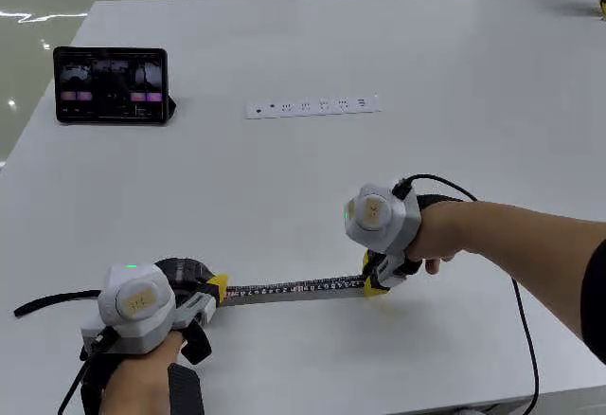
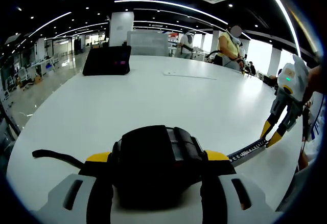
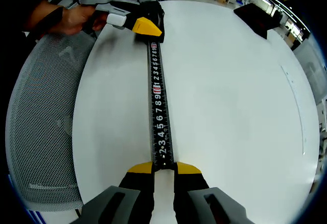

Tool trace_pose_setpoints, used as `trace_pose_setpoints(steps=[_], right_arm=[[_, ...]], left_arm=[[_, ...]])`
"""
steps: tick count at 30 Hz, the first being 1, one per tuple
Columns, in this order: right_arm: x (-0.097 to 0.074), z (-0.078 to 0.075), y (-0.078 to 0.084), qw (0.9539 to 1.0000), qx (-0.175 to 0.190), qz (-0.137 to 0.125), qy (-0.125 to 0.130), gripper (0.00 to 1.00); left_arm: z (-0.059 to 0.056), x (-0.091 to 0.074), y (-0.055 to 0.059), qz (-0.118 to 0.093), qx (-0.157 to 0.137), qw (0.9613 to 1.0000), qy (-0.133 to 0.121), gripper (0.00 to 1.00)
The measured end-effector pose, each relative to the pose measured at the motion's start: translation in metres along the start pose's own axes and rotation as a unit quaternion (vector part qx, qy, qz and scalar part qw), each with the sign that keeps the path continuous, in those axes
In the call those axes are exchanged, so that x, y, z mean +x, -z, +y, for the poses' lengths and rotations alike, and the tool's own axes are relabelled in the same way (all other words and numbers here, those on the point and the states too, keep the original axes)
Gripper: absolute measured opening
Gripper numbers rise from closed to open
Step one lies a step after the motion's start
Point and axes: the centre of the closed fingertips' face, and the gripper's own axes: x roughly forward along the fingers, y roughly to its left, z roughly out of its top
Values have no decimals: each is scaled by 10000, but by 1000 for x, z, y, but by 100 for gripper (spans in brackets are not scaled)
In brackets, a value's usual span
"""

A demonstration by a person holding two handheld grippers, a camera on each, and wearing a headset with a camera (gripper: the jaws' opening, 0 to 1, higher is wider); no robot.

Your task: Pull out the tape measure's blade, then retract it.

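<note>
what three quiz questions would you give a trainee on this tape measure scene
1. True or false: the blade is fully retracted into the case.
2. What does the right gripper clamp? A) the case B) the blade's tip C) nothing
3. Fill in: the case sits between the jaws of the ____ gripper.
Key: 1 false, it lies drawn out along the table; 2 B; 3 the left gripper.
</note>
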Motion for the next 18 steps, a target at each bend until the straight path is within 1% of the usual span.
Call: trace_pose_setpoints(steps=[3, 5, 6, 9, 18], right_arm=[[0, 0, 0, 10000, -86, 19, -12, 10], [0, 0, -1, 10000, -49, 13, -20, 10], [0, -1, -2, 10000, 50, -12, -23, 10], [0, -1, -3, 9998, 181, -56, -25, 10], [3, -1, -7, 9999, 155, -42, -27, 10]], left_arm=[[0, 0, 0, 17, -3, 10000, 4, 66], [0, 0, 1, 31, -8, 10000, 4, 66], [0, 0, 1, 35, -9, 10000, 6, 66], [0, -1, 0, 39, -9, 10000, 5, 66], [0, 0, 1, 67, -29, 10000, 8, 66]])
